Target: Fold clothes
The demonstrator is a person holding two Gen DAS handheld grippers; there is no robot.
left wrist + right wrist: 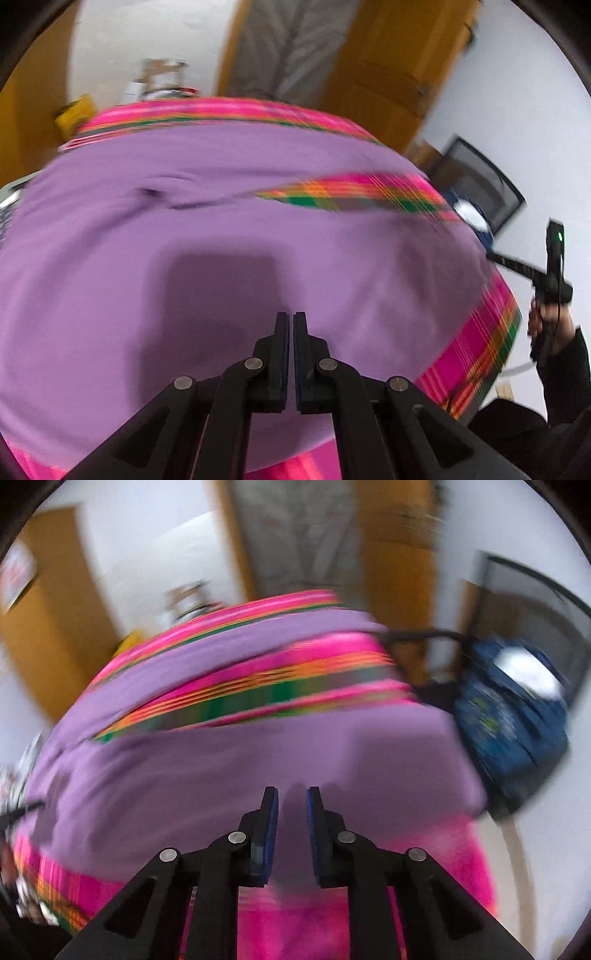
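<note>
Left gripper: my left gripper (290,314) sits at the bottom middle of its own view, jaws drawn almost together with only a thin slit between the pads, and I see no cloth in that slit.
Garment under left jaws: a purple garment (229,236) lies spread out and fills most of the left view; it lies just ahead of and beneath the fingertips, and a dark shadow falls on it right before them.
Bedcover: a pink plaid bedcover (480,343) with green and orange stripes shows past the garment's far and right edges, and again through a gap between two purple folds.
Right hand: at the right edge of the left view, a hand (550,328) in a dark sleeve grips the handle of the other tool, off the side of the bed.
Right gripper: my right gripper (291,794) has its jaws parted, blue pads facing each other, nothing between them.
Garment under right jaws: the purple cloth lies ahead of and below these tips; the view is blurred, so I cannot tell whether they touch.
Bag: a blue patterned bag (509,723) sits just beyond the bed's right side.
</note>
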